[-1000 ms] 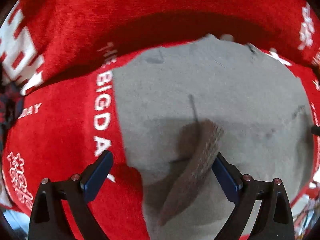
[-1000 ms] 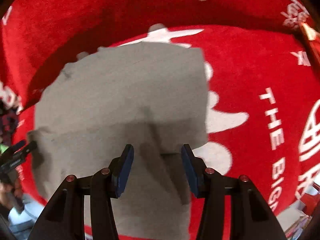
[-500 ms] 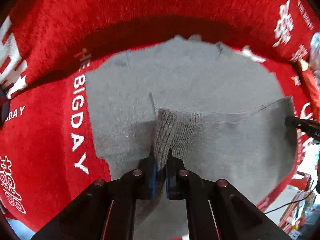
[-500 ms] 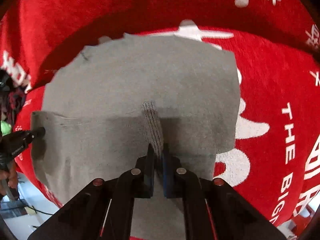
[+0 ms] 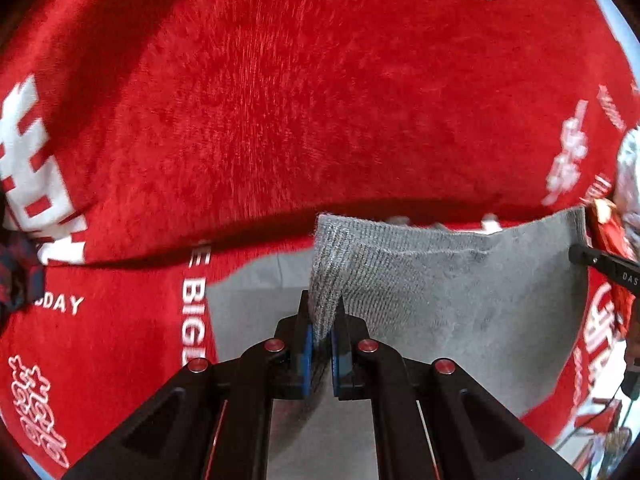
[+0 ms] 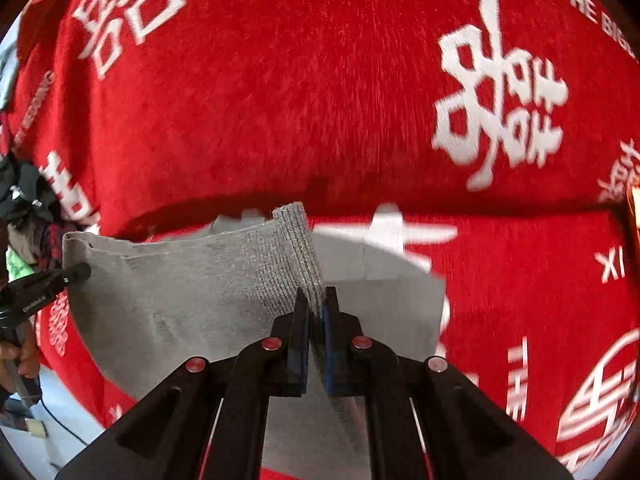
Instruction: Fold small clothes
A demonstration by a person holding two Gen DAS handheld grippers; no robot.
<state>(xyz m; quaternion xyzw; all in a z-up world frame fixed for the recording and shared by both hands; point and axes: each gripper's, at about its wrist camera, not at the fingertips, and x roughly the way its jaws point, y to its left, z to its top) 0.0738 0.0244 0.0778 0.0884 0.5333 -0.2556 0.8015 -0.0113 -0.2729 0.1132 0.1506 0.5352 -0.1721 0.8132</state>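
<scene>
In the left wrist view, the left gripper (image 5: 323, 316) pointed steeply down at the red cloth (image 5: 260, 112) with white lettering, its blue pads clamped tight on the ribbed edge of the grey garment (image 5: 460, 292). That edge stood lifted off the cloth and stretched away to the right, where the tip of the right gripper (image 5: 580, 255) held its far corner; the rest of the garment hung below and lay on the cloth under the fingers. In the right wrist view, the right gripper (image 6: 316, 312) was likewise tilted sharply downward, jaws clenched on the ribbed band of the grey garment (image 6: 180, 296). The raised edge ran left to the left gripper (image 6: 80, 272), which pinched the other corner, and a person's hand (image 6: 22, 356) gripped that tool's handle at the frame's left border. The red cloth (image 6: 280, 100) filled the background.
</scene>
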